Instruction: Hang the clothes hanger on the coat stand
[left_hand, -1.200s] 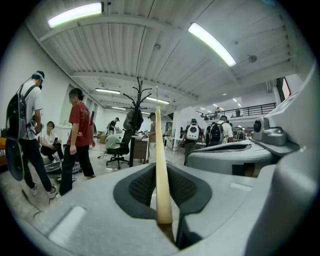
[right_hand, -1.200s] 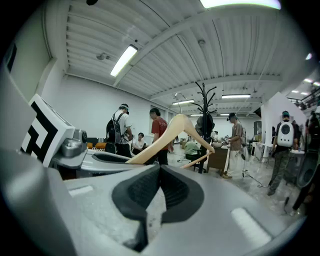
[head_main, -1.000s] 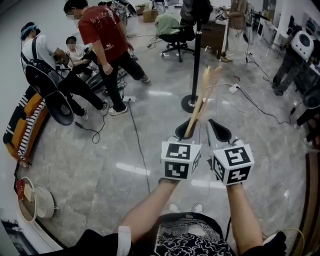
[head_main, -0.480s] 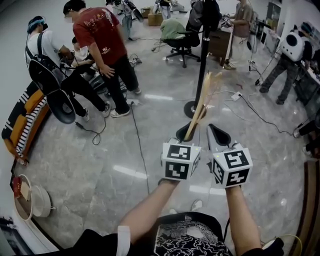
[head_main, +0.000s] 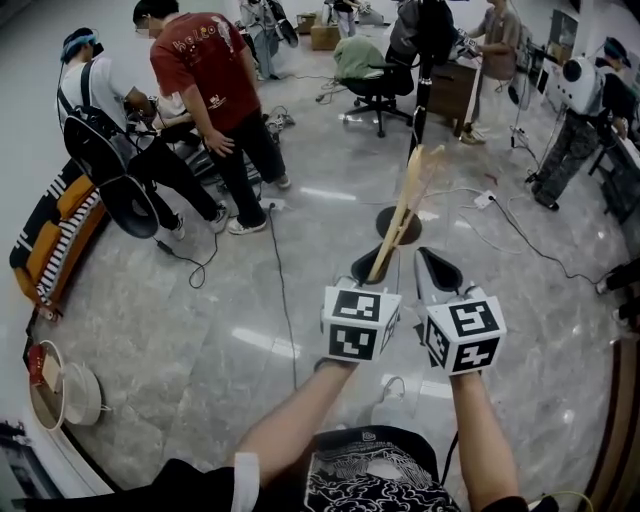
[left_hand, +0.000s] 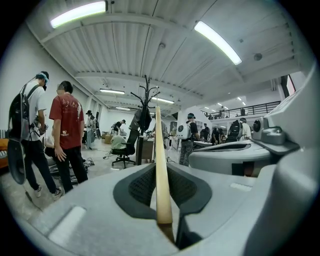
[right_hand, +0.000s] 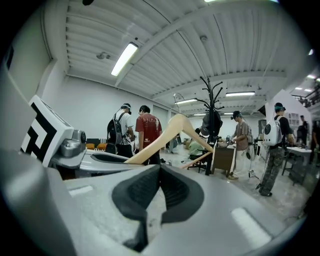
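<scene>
A pale wooden clothes hanger (head_main: 408, 200) sticks up and forward from my left gripper (head_main: 372, 268), which is shut on its lower end. In the left gripper view the hanger (left_hand: 160, 165) shows edge-on between the jaws. My right gripper (head_main: 437, 268) is right beside it, shut with nothing between its pads. From the right gripper (right_hand: 159, 172) the hanger (right_hand: 172, 131) shows side-on at the left. The black coat stand (head_main: 424, 90) rises ahead on its round base (head_main: 398, 222), with a dark garment on its top hooks (left_hand: 145, 117).
A person in a red shirt (head_main: 205, 70) bends over others at the left. An office chair (head_main: 380, 80) and a desk (head_main: 465, 90) stand behind the stand. Cables (head_main: 280, 280) cross the glossy floor. A striped sofa (head_main: 50, 230) lies far left, and a person with a backpack (head_main: 575, 110) stands at the right.
The whole view has moved forward: the coat stand's base has shifted right and nearer. Both grippers keep the same pose, and the left still holds the hanger.
</scene>
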